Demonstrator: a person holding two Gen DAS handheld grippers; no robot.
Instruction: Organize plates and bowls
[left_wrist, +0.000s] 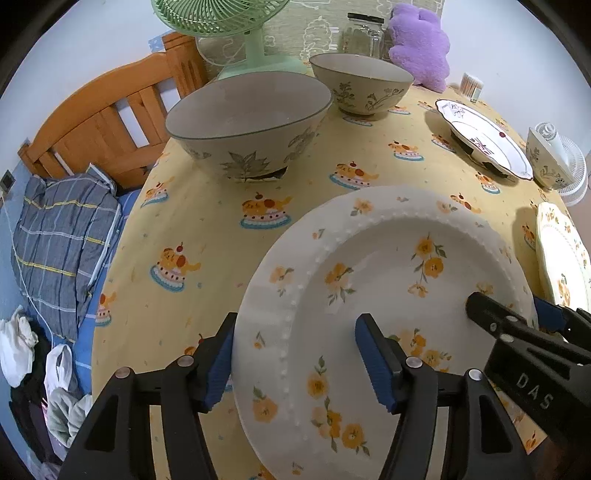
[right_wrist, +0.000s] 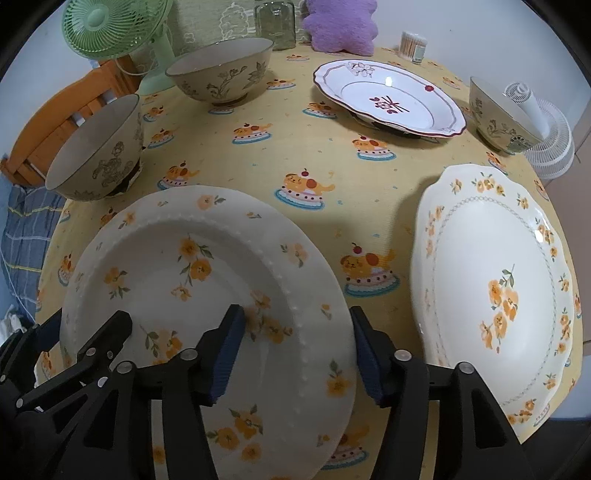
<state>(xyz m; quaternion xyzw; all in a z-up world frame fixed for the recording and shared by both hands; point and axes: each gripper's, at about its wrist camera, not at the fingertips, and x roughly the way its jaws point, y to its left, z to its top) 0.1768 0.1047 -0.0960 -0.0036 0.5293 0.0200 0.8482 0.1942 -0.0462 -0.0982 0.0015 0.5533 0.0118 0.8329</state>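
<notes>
From the left wrist, the left gripper (left_wrist: 295, 354) straddles the near-left rim of the flowered plate (left_wrist: 388, 280): one pad outside the edge, one over the well, jaws apart and not pressing.

From the right wrist, the right gripper (right_wrist: 297, 356) straddles the plate's opposite rim likewise, unclamped. Glazed china looks stiff, slippery and breakable; the beaded rim seems the best hold.
</notes>
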